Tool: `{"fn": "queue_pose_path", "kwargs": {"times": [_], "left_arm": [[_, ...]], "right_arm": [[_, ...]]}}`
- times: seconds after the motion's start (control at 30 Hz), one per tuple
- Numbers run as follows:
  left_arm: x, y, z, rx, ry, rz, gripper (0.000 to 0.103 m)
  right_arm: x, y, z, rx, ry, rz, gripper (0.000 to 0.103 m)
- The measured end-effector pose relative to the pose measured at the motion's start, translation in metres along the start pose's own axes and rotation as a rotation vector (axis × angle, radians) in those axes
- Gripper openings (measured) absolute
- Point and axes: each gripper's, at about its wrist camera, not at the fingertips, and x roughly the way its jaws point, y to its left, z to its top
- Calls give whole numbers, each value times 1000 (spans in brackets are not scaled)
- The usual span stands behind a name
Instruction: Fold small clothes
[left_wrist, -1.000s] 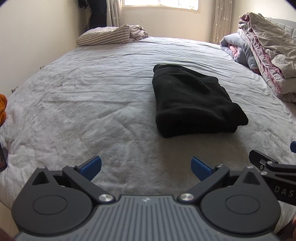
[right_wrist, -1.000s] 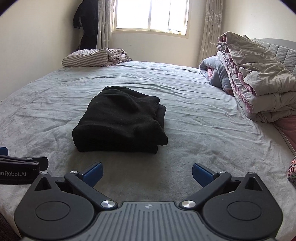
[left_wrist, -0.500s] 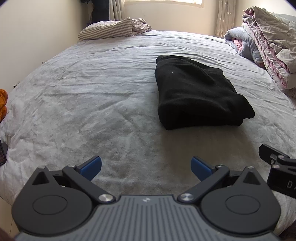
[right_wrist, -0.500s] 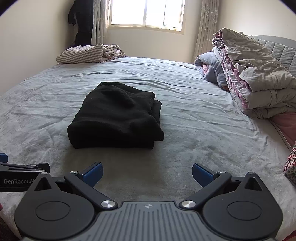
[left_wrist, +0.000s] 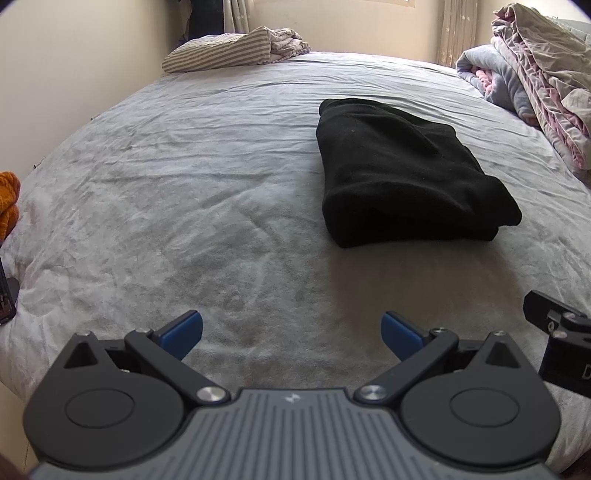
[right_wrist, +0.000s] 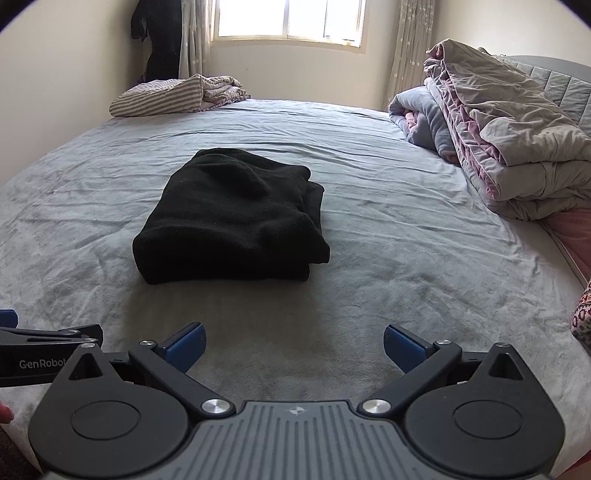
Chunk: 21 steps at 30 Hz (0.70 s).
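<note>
A black garment (left_wrist: 406, 173) lies folded into a thick rectangle on the grey bed sheet (left_wrist: 184, 206); in the right wrist view it (right_wrist: 232, 218) sits ahead and left of centre. My left gripper (left_wrist: 291, 332) is open and empty, above the sheet, short of the garment and to its left. My right gripper (right_wrist: 293, 343) is open and empty, near the bed's front edge, short of the garment. Part of the right gripper shows at the right edge of the left wrist view (left_wrist: 554, 332), and the left gripper at the left edge of the right wrist view (right_wrist: 44, 350).
A striped folded blanket (right_wrist: 173, 98) lies at the far left corner of the bed. A pile of quilts (right_wrist: 498, 125) is stacked along the right side by the headboard. An orange item (left_wrist: 7, 203) sits off the bed's left edge. A window (right_wrist: 288, 18) is at the back.
Both grippers have shifted slightly, so the folded black garment sits a little differently in each view. Both stay open and empty. The garment has not moved on the bed.
</note>
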Motion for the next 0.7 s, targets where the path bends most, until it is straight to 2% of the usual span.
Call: {"fn": "queue_pose_path", "kwargs": {"times": [0.7], "left_arm": [[-1, -4, -1, 9, 2, -4, 102]], "right_arm": [[1, 1, -2, 6, 4, 13, 103]]}}
